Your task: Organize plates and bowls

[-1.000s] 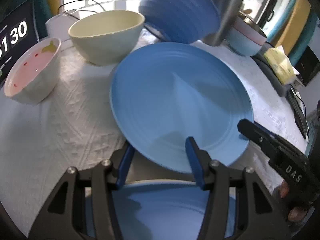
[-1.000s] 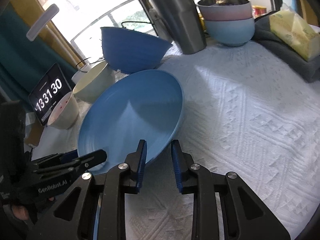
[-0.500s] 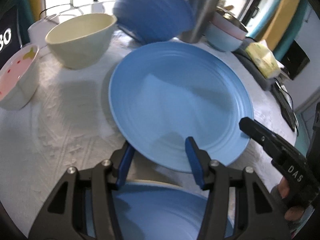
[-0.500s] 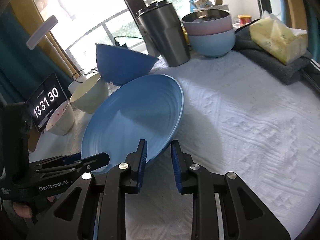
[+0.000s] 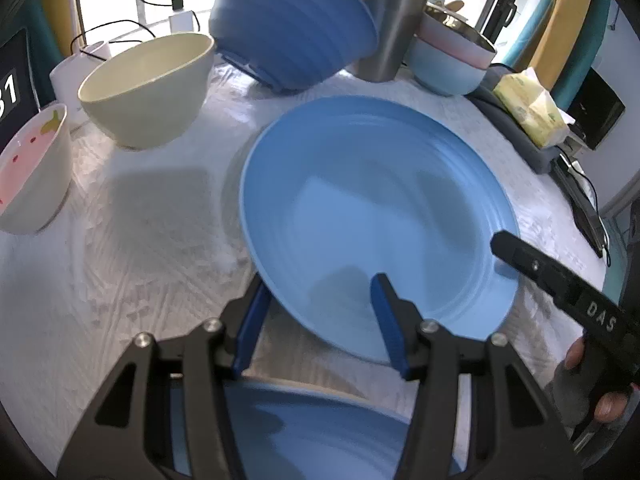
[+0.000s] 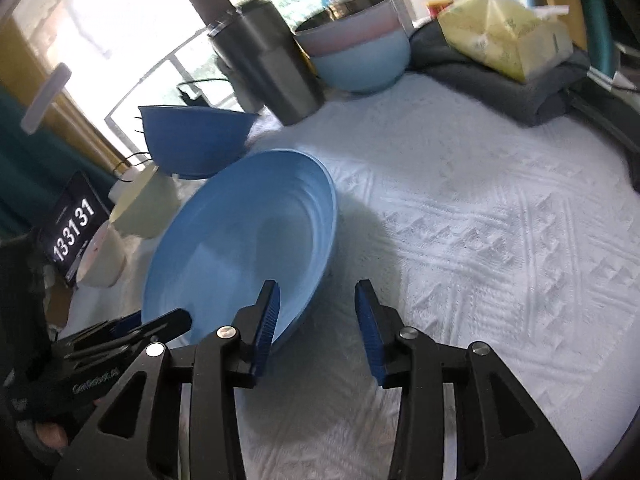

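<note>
A light blue plate (image 5: 372,208) hangs tilted above the white cloth, its near rim between the pads of my left gripper (image 5: 316,316), which is shut on it. In the right wrist view the same plate (image 6: 240,248) stands on a slant, with the left gripper (image 6: 132,328) at its lower left edge. My right gripper (image 6: 316,312) is opening. Its left pad is still next to the plate's near rim, its right pad is well clear, and neither presses on the plate. A second blue plate (image 5: 320,436) lies flat under the left gripper.
At the back stand a dark blue bowl (image 5: 292,28), a cream bowl (image 5: 148,88), a white bowl with a pink inside (image 5: 28,172), stacked pink and light blue bowls (image 5: 452,56) and a steel tumbler (image 5: 388,20). A tissue pack (image 5: 528,112) lies right, a clock (image 6: 72,232) left.
The right gripper's jaws, closed on the plate's rim before, have spread apart. The plate, still in the left gripper, has shifted right in the left wrist view.
</note>
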The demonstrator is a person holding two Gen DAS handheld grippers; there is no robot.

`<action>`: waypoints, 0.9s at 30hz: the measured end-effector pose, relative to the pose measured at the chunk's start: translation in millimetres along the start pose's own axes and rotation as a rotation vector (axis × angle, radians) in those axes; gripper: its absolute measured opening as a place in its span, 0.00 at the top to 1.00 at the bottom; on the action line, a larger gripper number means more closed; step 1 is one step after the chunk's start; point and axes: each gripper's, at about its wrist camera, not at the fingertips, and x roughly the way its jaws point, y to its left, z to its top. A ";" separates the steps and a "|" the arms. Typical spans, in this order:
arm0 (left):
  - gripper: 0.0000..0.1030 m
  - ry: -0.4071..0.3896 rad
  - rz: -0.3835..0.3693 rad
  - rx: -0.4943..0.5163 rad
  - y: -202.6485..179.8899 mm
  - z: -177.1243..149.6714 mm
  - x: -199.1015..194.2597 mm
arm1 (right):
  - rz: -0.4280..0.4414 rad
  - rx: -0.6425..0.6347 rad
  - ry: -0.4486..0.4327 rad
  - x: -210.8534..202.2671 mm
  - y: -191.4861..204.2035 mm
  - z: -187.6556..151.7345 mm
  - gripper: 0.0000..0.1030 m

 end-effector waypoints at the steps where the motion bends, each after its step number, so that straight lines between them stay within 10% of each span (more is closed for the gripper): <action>1: 0.48 -0.002 0.002 0.001 -0.4 0.0 0.1 | -0.008 -0.005 0.001 1.8 1.1 2.2 0.60; 27: 0.48 -0.129 -0.034 0.088 -19.0 -15.6 -45.7 | -0.029 -0.131 -0.114 -39.8 24.7 -4.5 0.74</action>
